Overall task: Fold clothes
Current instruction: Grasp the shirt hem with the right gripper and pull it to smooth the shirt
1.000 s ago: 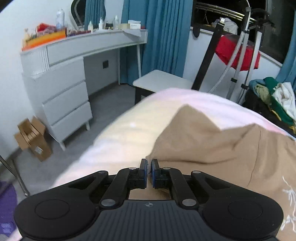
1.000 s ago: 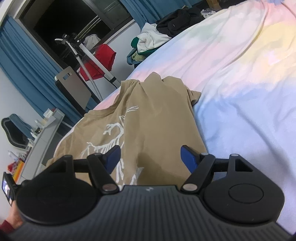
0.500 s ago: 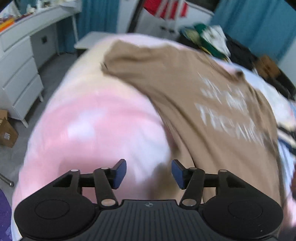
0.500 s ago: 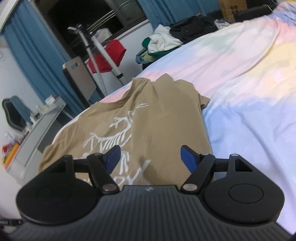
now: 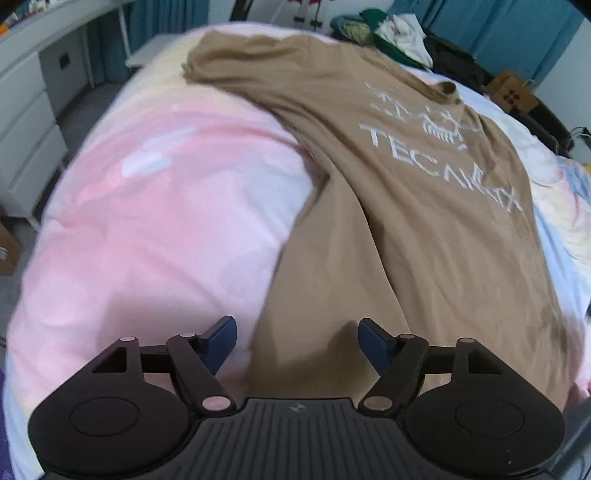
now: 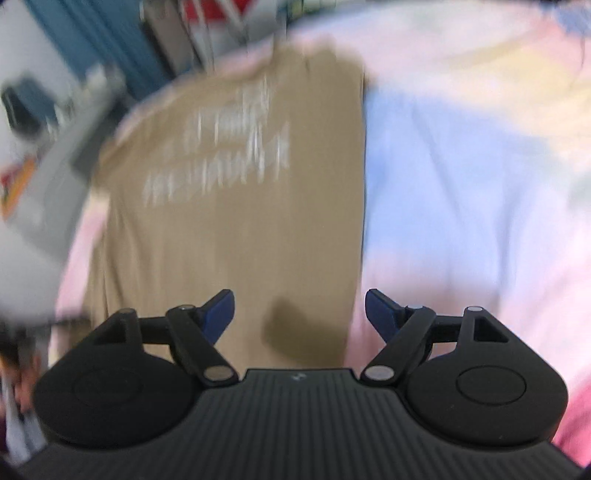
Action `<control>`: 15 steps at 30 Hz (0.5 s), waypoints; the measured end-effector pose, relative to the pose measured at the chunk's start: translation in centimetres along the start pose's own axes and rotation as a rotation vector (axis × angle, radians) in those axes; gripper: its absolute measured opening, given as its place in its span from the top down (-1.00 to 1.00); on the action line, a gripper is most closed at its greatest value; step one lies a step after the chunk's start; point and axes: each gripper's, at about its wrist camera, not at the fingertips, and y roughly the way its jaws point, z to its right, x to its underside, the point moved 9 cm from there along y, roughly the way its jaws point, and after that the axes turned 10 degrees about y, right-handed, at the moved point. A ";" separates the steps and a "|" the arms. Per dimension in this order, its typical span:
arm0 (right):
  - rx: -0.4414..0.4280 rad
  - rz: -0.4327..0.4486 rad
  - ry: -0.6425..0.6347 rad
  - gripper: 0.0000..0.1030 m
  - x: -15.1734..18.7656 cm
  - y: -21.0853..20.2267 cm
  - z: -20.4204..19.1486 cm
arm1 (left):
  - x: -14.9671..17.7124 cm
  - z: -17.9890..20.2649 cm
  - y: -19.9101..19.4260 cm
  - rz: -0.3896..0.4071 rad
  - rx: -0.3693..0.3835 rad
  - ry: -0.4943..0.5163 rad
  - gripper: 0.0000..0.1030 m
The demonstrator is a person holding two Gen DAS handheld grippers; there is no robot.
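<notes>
Lying flat on the bed (image 5: 159, 206), the tan T-shirt (image 5: 406, 206) is below your left gripper (image 5: 297, 341) and right gripper (image 6: 299, 314); both jaws are opening, gripping nothing.

T-shirt (image 5: 406, 192) flat on the bed (image 5: 166, 192), clothes pile (image 5: 388, 33) behind it.

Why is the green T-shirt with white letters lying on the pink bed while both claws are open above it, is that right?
Not quite: the T-shirt is tan brown, not green, as the left wrist view shows. It does carry white letters and lies on the pink bed. The left claw and right claw are both opening, holding nothing.
</notes>
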 end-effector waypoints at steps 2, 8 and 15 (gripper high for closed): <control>0.029 -0.112 0.002 -0.54 2.5 1.1 0.0 | 0.3 0.0 0.1 -0.016 0.028 0.000 -0.44; 0.127 -0.273 -0.104 -0.50 7.7 4.9 -2.2 | 1.2 1.2 -0.5 -0.030 0.094 0.061 -0.40; 0.239 -0.282 -0.379 0.69 10.3 5.3 -5.5 | 2.6 4.6 -1.4 -0.086 0.026 0.306 -0.44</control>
